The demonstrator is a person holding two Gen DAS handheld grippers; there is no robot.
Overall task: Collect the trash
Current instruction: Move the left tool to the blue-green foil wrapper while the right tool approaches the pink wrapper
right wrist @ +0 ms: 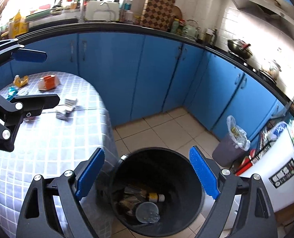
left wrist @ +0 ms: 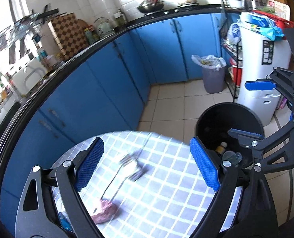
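The pink crumpled wrapper (left wrist: 104, 211) on the checked counter (left wrist: 166, 178) looked light, soft and crushable, best pinched across its bunched middle; it lay low between the spread, empty jaws of the left gripper (left wrist: 147, 164), nearer the left pad. To the right, the right gripper (right wrist: 147, 174) hung released over the black bin (right wrist: 157, 232), holding nothing.

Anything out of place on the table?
Yes: litter is scattered on the checked tablecloth: an orange carton, crumpled grey wrappers and a pink wad, none yet in the black bin.
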